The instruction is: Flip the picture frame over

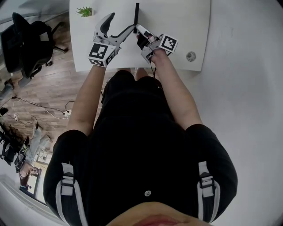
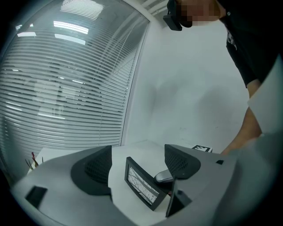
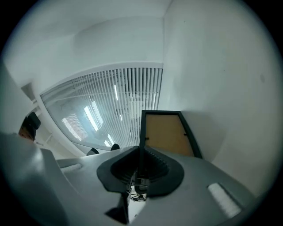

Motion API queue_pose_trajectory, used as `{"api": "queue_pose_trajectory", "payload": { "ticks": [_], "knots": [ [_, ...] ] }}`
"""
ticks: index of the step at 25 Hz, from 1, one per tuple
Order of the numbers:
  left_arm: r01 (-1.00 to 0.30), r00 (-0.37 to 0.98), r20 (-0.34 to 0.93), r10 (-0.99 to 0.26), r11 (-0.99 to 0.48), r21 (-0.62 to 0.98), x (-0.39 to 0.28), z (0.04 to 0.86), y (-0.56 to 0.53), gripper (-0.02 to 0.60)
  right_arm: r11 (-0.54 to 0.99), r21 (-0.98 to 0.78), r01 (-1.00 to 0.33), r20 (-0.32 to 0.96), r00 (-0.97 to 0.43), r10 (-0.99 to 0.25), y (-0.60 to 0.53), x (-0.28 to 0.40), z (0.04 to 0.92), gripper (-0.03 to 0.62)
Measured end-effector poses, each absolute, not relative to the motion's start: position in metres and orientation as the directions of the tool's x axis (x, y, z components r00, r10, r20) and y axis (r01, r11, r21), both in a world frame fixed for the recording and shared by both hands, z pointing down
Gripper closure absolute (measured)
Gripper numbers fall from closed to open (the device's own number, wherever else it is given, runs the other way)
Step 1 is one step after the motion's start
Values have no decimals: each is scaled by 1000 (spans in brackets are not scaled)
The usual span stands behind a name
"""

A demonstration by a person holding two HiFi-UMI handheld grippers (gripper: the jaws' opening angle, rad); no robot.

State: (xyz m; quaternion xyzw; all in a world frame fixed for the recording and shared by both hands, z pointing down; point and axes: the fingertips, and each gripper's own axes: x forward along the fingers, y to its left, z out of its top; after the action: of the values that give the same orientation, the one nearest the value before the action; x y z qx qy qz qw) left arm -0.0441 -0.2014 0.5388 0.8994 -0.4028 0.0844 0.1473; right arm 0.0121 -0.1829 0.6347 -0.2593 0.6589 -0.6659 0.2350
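Picture frame (image 1: pixel 136 15) is held upright on edge over the white table (image 1: pixel 181 31), its edge clamped by the right gripper (image 1: pixel 139 30). Left gripper (image 1: pixel 120 23) is spread wide with nothing pinched, and the frame is seen between its jaws.

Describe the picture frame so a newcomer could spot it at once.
Start at the white table in front of the person. Near its middle, the right gripper holds a black picture frame upright on edge. It is the only thin dark rectangle there, unlike the small green plant at the corner.
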Motion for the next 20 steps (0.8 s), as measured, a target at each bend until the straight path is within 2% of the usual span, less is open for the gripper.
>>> {"api": "queue_pose_trajectory", "payload": {
  "ticks": [20],
  "knots": [
    [-731,680,284,-676,-653,197,-24,546,-201,201,-54,-999,6,33,-732,-681,-185,49,643,537]
  ]
}}
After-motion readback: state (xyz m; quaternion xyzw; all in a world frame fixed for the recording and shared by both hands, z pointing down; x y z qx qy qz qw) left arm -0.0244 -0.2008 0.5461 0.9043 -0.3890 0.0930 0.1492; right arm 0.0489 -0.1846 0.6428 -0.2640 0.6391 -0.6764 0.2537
